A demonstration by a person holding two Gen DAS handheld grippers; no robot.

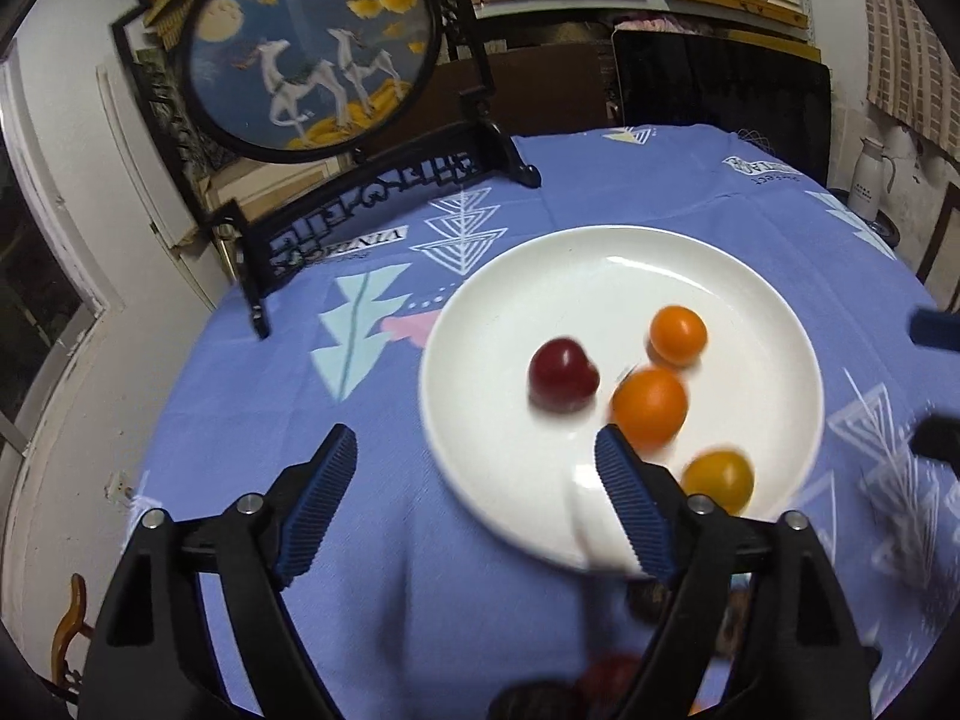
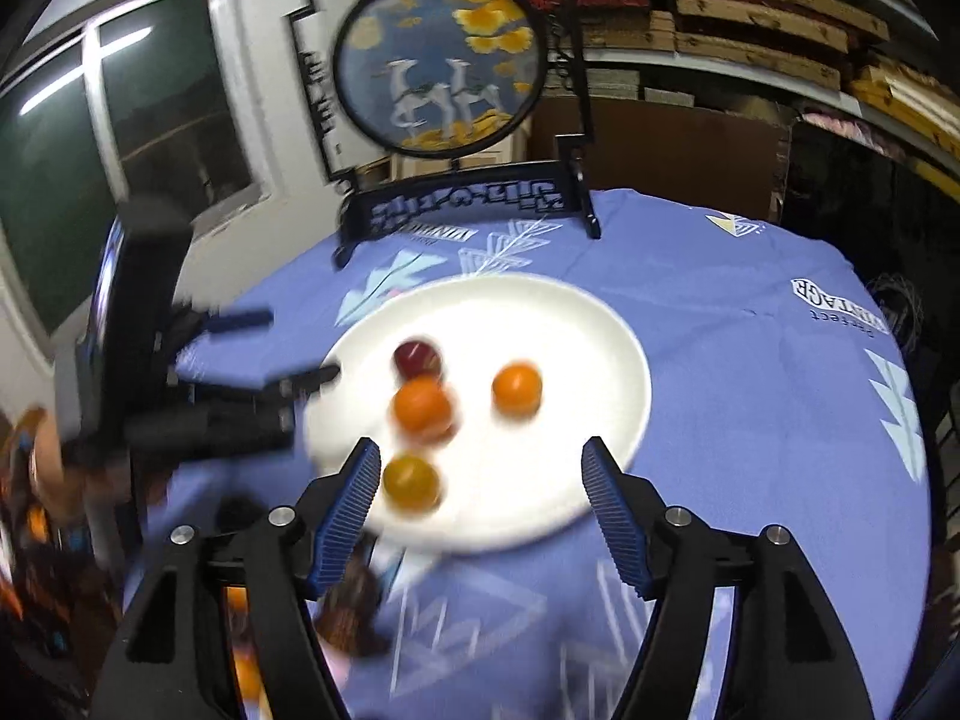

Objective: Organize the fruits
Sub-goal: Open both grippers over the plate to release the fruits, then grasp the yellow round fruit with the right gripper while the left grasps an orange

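Both grippers stand with their jaws spread and nothing between the pads. On my left gripper the blue ribbed pads are wide apart; the right-hand pad reaches over the near rim of the white plate, while the other hangs above bare cloth. My right gripper is spread as well, poised above the near part of the same plate, with no fruit pinched.

Four small round fruits lie on the plate. A dark red fruit sits toward the plate's middle. Just beside it lies an orange fruit, and a second orange fruit rests a little farther back, near the first. A yellow-orange fruit lies at the near edge, close to my left gripper's right-hand pad. From the right wrist view, that yellow one sits just beside my right gripper's left pad without being clasped.

Under the plate is a table covered with a blue patterned tablecloth. At the table's far side stands a round painted screen in a black carved stand, showing two white deer. More fruit, blurred, lies at the near edge below the grippers; I cannot tell what kind.
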